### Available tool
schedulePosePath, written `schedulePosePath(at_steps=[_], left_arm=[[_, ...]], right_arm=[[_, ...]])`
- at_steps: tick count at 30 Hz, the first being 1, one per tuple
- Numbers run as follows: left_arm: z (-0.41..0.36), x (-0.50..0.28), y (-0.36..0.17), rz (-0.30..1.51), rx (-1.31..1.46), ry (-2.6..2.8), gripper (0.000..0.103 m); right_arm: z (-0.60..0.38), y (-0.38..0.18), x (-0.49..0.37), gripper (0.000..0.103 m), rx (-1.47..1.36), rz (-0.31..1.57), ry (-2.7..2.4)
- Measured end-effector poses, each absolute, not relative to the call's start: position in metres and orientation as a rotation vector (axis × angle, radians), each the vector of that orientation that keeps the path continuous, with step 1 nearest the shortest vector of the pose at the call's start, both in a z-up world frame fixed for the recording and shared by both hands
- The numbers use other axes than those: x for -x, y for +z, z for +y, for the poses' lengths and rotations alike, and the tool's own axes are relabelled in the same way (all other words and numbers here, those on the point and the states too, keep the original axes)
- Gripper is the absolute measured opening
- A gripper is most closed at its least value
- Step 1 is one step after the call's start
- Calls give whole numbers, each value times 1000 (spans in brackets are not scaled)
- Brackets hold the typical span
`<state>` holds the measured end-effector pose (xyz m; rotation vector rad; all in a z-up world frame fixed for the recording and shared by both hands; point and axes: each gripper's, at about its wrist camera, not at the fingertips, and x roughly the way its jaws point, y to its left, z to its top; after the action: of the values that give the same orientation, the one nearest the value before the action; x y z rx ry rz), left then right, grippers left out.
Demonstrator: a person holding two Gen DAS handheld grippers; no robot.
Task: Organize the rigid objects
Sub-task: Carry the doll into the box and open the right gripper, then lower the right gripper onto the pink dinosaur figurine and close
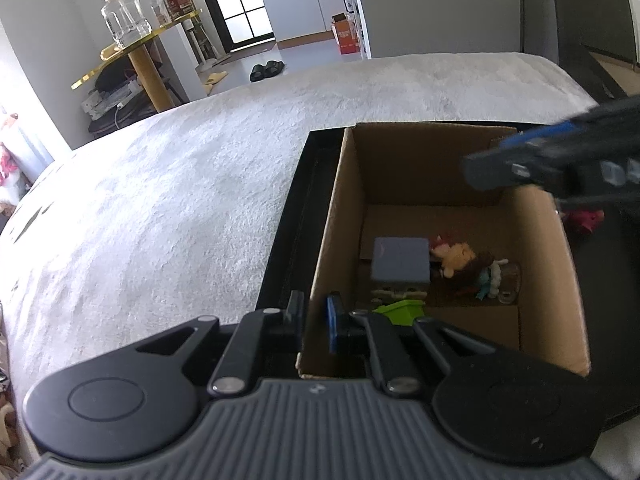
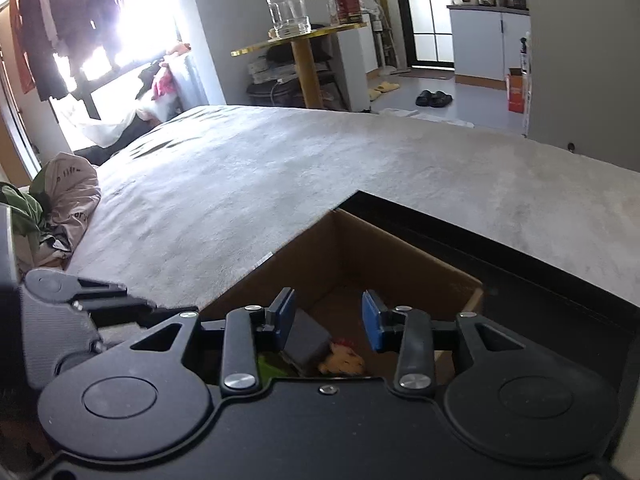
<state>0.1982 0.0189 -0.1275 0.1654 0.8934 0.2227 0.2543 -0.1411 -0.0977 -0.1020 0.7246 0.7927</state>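
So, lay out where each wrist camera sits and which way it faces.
Left wrist: on the left gripper, clamped on a wall of the open brown cardboard box; looks down into it and over the pale fuzzy cover; right gripper shows top right.
Right wrist: on the right gripper, jaws apart above the box; faces across the cover toward the window.
Shared: the box, the grey-blue square block inside, the clear glass jar.
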Motion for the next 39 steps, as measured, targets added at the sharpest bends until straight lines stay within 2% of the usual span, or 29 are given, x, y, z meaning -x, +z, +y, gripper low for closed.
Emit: schedulePosePath(at_steps=[14, 24, 26, 28, 32, 36, 39], left_arm=[[20, -199, -122, 873, -154, 219, 8], [16, -198, -124, 866, -185, 231, 8], [15, -198, -124, 866, -188, 235, 8], [15, -199, -124, 867, -190, 237, 8], [13, -199, -125, 867, -198, 242, 8], [12, -198, -124, 866, -201, 241, 8], [12, -198, -124, 867, -197, 238, 8]], right_arm=[[-213, -105, -250, 43, 101, 805, 596], [-239, -145, -266, 49, 95, 769, 478], [-244, -150, -269, 54, 73, 776, 450], [-247, -152, -271, 65, 74, 763, 432], [-249, -158, -275, 69, 75, 766, 434], [-246, -166, -279, 87, 131, 763, 430], [-242, -175, -283, 88, 181, 771, 423]])
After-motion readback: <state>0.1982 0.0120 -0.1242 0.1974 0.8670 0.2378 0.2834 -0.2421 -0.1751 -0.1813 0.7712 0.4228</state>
